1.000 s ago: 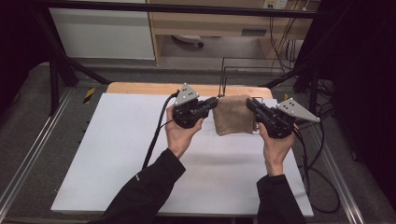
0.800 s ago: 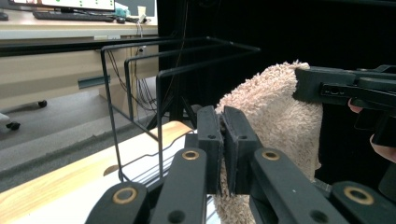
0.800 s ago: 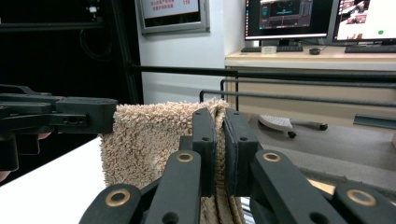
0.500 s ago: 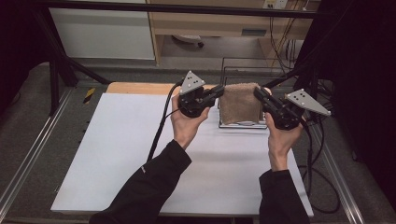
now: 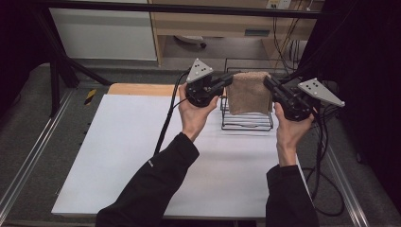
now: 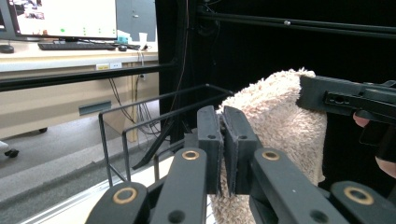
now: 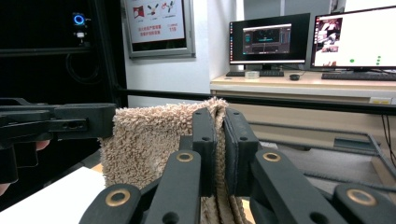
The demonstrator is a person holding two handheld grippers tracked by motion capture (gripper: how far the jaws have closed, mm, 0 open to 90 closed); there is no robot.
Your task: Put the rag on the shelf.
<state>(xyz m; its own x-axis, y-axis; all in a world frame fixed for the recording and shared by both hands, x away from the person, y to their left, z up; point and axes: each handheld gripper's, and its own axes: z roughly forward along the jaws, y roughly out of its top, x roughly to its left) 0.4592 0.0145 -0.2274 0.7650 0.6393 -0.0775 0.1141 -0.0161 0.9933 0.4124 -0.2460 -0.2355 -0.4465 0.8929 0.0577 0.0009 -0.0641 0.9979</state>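
Note:
A beige folded towel (image 5: 248, 92) hangs stretched between my two grippers, above a black wire rack (image 5: 246, 124) on the white table. My left gripper (image 5: 228, 81) is shut on the towel's upper left corner, and my right gripper (image 5: 267, 84) is shut on its upper right corner. In the left gripper view the jaws (image 6: 223, 135) pinch the towel (image 6: 275, 112) edge, with the rack (image 6: 140, 116) behind and the other gripper (image 6: 345, 100) at the right. In the right gripper view the jaws (image 7: 219, 135) clamp the towel (image 7: 149, 140), with the other gripper (image 7: 60, 122) at the left.
The white tabletop (image 5: 123, 156) stretches to the left and front. A wooden strip (image 5: 142, 89) lies at the table's far edge. Cables (image 5: 326, 156) trail off the right side. Metal rails (image 5: 28, 161) flank the table, and black frame bars (image 5: 71, 71) stand at the back left.
Both grippers have risen and moved toward the far side with the towel between them. The towel now hangs higher, above the wire rack.

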